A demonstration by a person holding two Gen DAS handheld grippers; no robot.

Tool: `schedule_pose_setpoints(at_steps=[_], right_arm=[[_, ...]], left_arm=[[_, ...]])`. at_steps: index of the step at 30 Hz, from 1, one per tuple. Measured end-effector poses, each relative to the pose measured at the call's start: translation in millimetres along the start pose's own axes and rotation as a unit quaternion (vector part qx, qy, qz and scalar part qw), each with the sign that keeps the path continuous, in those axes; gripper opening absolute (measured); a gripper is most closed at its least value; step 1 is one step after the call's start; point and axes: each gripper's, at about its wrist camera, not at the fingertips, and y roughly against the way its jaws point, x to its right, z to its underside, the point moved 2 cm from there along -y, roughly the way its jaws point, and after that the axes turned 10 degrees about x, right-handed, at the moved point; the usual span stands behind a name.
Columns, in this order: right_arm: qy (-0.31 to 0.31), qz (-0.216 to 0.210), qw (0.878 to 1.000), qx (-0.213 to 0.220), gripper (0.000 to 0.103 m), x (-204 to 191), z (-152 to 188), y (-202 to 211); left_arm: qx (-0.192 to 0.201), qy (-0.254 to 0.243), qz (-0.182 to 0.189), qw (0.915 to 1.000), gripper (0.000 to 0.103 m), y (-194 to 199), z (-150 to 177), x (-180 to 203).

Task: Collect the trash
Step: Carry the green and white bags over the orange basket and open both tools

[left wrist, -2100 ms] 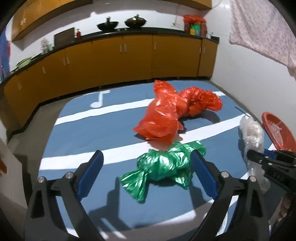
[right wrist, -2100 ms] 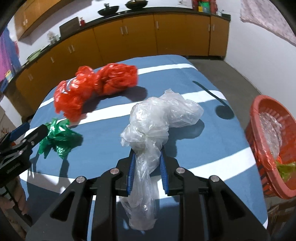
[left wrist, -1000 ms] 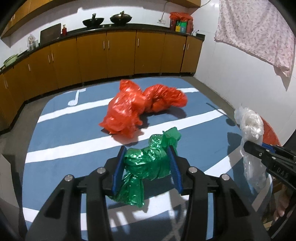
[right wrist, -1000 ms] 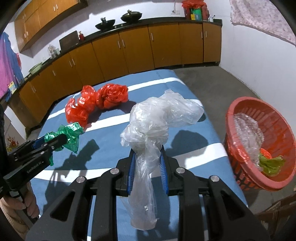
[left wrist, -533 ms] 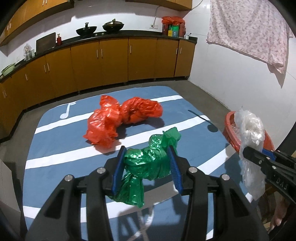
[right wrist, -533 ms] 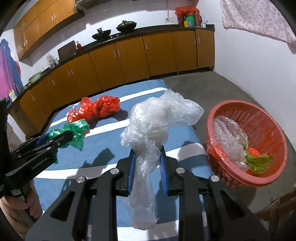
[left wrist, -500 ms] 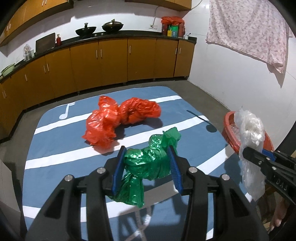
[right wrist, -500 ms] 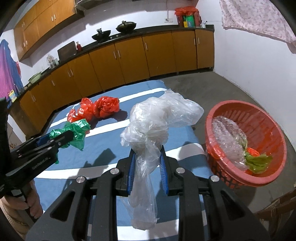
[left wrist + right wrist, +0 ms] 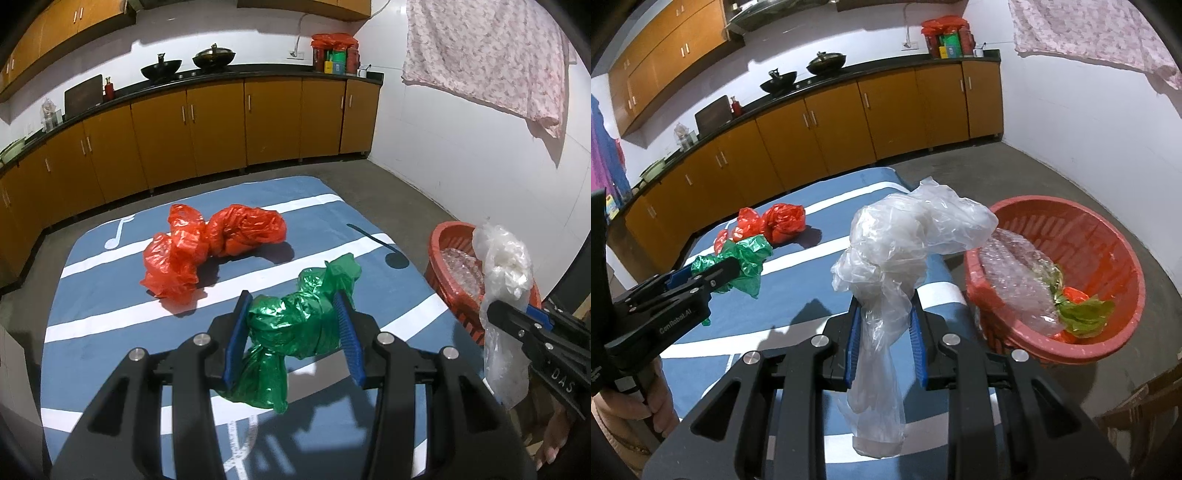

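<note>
- While clamped in the left gripper (image 9: 293, 334), the green bag (image 9: 295, 328) hangs above the mat (image 9: 110, 314).
- Right gripper (image 9: 884, 338) grips the clear bag (image 9: 901, 243), just beside the basket (image 9: 1123, 332).

Both grippers, left gripper (image 9: 293, 334) and right gripper (image 9: 884, 338), are black plastic with ribbed blue pads (image 9: 233, 341), silver screws, white lettering; bare-skinned fingers (image 9: 659, 406) underneath.

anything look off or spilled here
Nothing spilled. One red bag lies loose on the blue mat, not yet collected. The left gripper holds the green bag, the right gripper the clear bag, near the basket.
</note>
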Motion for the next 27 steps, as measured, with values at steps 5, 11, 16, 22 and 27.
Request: schedule_pose_setpoints(at_steps=[5, 11, 16, 22, 27], right_arm=[[-0.008, 0.010, 1.000, 0.003, 0.025, 13, -2, 3], [-0.013, 0.027, 1.000, 0.007, 0.025, 31, -4, 7], [0.000, 0.070, 0.997, 0.034, 0.025, 56, -18, 16], [-0.014, 0.124, 0.991, 0.054, 0.025, 108, -39, 24], [-0.027, 0.142, 0.988, 0.049, 0.025, 139, -42, 18]], left_arm=[[-0.002, -0.006, 0.005, 1.0000, 0.045, -3, -1, 14], [-0.008, -0.011, 0.018, 0.9998, 0.045, -9, -1, 29], [-0.014, 0.007, 0.042, 0.9990, 0.045, -15, -6, 45], [0.000, 0.012, 0.089, 0.9960, 0.045, -24, -21, 95], [0.000, 0.011, 0.135, 0.9907, 0.045, -38, -29, 141]])
